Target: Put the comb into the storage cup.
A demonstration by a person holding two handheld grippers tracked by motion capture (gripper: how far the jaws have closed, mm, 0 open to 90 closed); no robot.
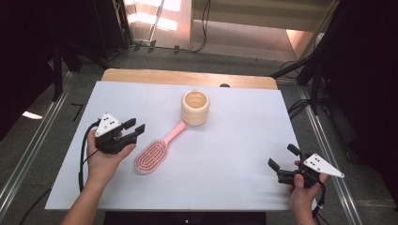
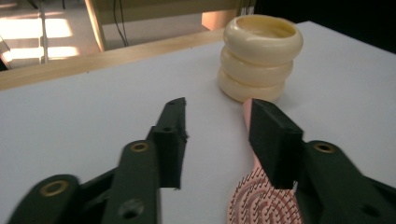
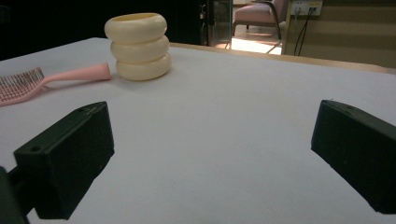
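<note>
High view, left tongs (image 1: 136,127) agape beside pink hairbrush (image 1: 152,154), right tongs (image 1: 281,162) spread wide, both hands low

A person's two bare forearms reach in from the near edge, each hand gripping a black two-jaw gripper topped by a grey three-cornered plate. The left gripper (image 1: 133,129) sits raised in the left hand (image 1: 109,157), jaws parted and angled toward the right. The right gripper (image 1: 283,163), in the right hand (image 1: 302,187), points leftward, jaws spread wide.
</note>
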